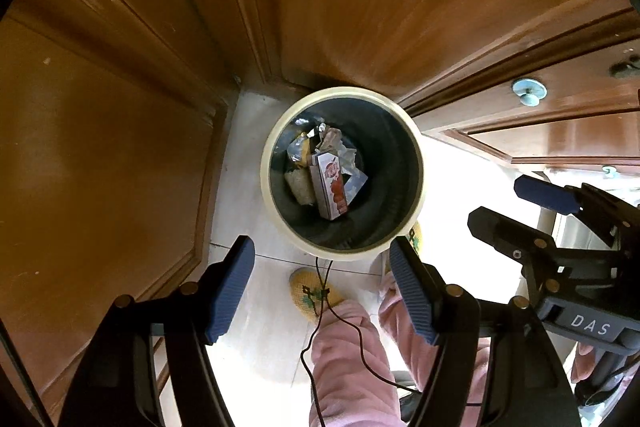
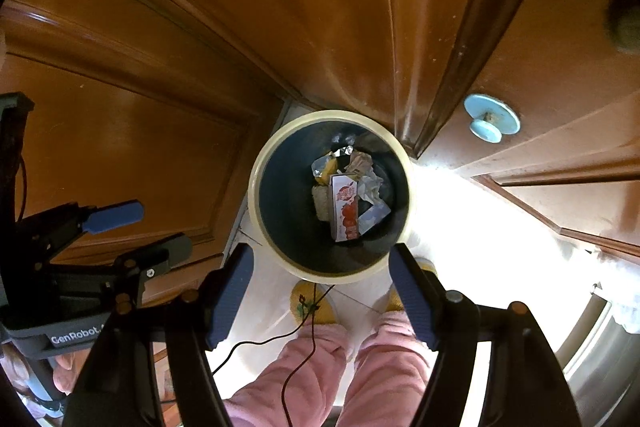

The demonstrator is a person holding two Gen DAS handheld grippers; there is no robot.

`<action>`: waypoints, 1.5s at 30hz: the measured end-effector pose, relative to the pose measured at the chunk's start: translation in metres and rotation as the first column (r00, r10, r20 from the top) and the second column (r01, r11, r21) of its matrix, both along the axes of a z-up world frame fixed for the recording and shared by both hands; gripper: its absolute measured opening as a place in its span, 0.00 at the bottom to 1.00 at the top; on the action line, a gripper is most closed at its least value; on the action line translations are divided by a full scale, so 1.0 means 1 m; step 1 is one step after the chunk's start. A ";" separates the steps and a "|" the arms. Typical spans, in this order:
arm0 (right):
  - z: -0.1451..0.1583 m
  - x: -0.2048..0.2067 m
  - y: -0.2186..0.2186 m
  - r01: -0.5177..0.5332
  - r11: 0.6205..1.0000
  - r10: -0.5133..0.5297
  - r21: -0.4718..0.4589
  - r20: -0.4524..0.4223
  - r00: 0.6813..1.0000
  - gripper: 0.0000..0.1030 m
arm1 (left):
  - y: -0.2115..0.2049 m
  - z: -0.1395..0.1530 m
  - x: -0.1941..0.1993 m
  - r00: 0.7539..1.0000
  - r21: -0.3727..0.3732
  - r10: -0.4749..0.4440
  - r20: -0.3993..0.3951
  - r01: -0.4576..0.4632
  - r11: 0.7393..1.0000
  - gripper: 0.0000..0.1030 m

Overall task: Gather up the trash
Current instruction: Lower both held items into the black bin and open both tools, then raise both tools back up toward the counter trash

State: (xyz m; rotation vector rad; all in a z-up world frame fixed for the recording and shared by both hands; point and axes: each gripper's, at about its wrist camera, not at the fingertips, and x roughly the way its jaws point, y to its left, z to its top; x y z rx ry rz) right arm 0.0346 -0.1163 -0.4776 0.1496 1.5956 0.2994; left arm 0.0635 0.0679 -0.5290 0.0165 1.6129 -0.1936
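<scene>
A round trash bin with a cream rim (image 1: 344, 93) (image 2: 332, 115) and a dark liner stands on the pale floor in a corner of wooden cabinets. Inside lie a red-and-white carton (image 1: 330, 187) (image 2: 344, 211), crumpled paper, foil wrappers and other scraps. My left gripper (image 1: 322, 247) hangs straight above the bin's near rim, open, with nothing between its blue pads. My right gripper (image 2: 322, 255) hovers over the same near rim, also open with nothing between its pads. Each shows in the other's view: the right gripper (image 1: 498, 202) at the right, the left gripper (image 2: 162, 227) at the left.
Brown wooden cabinet doors (image 1: 120, 147) close in on the left, behind and to the right of the bin. A light blue knob (image 1: 529, 91) (image 2: 491, 119) sticks out at the right. A person's pink trouser legs (image 2: 320, 367), yellow slippers (image 1: 312, 291) and a thin black cable (image 1: 320, 327) lie below the grippers.
</scene>
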 end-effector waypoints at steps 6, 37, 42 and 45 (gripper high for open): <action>0.014 -0.001 -0.005 0.011 1.000 -0.011 0.005 0.014 1.000 0.68 | -0.004 0.028 -0.001 0.999 -0.001 -0.023 0.027 0.023 1.000 0.66; 0.312 -0.030 -0.018 0.025 0.999 -0.036 0.036 0.350 0.936 0.68 | -0.018 0.367 -0.031 0.903 -0.048 -0.123 0.413 0.157 0.986 0.72; 0.361 -0.032 -0.025 0.054 0.999 -0.052 0.007 0.426 0.903 0.68 | -0.019 0.420 -0.024 0.859 -0.077 -0.116 0.499 0.178 0.981 0.73; 0.390 -0.030 -0.036 0.085 0.996 -0.077 0.004 0.465 0.882 0.68 | -0.022 0.448 -0.017 0.828 -0.093 -0.112 0.549 0.194 0.977 0.73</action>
